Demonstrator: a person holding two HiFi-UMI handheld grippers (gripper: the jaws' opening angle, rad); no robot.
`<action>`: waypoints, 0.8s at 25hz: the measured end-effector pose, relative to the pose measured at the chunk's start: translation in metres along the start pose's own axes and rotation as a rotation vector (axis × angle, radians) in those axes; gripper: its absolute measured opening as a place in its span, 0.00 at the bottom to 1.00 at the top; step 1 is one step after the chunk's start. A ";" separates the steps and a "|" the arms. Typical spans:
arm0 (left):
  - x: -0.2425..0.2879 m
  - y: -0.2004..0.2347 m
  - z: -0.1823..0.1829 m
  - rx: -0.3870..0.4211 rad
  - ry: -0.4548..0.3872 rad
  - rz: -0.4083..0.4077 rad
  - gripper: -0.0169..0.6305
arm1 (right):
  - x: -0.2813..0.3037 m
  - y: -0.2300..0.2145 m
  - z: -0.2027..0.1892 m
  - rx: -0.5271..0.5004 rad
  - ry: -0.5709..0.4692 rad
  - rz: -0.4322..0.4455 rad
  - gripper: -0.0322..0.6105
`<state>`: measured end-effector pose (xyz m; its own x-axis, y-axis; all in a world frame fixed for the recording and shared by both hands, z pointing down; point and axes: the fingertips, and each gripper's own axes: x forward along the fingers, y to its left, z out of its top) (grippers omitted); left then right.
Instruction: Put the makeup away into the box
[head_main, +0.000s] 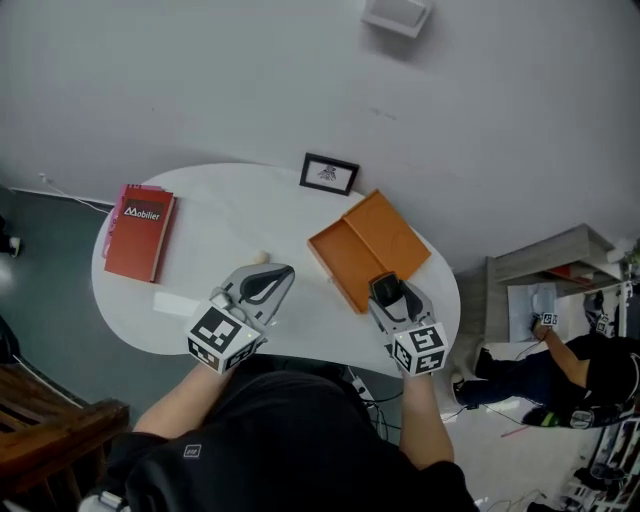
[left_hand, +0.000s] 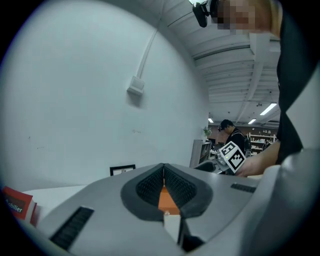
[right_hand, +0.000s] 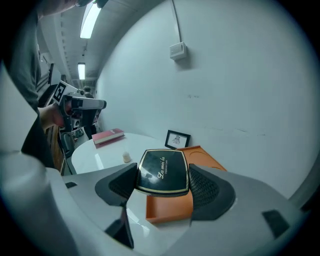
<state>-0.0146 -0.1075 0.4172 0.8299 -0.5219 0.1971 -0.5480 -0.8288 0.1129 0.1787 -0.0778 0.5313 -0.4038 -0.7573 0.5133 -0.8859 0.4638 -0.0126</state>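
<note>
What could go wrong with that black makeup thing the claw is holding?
The right gripper pinches the compact by its edges only, so it might slip from the fingers and drop. The orange box lies close to the edge of the table, so a hard push while setting it down could shove the box off.

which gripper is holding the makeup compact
The right gripper: its jaws clamp the black compact by its two sides. The left gripper has its jaws shut together with nothing between them.

On the table, book left, frame behind, box right, compact over box's near edge
</note>
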 end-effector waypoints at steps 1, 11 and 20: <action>-0.006 0.009 -0.002 -0.001 0.006 -0.009 0.05 | 0.010 0.006 0.005 0.007 0.004 -0.004 0.49; -0.021 0.063 -0.001 -0.048 -0.006 -0.005 0.05 | 0.078 0.018 -0.001 0.041 0.141 0.002 0.49; 0.002 0.066 -0.006 -0.088 0.025 0.026 0.05 | 0.115 -0.011 -0.036 0.045 0.261 0.016 0.49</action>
<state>-0.0501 -0.1625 0.4305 0.8131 -0.5367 0.2255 -0.5772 -0.7937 0.1921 0.1503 -0.1536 0.6213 -0.3508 -0.6028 0.7167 -0.8913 0.4496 -0.0581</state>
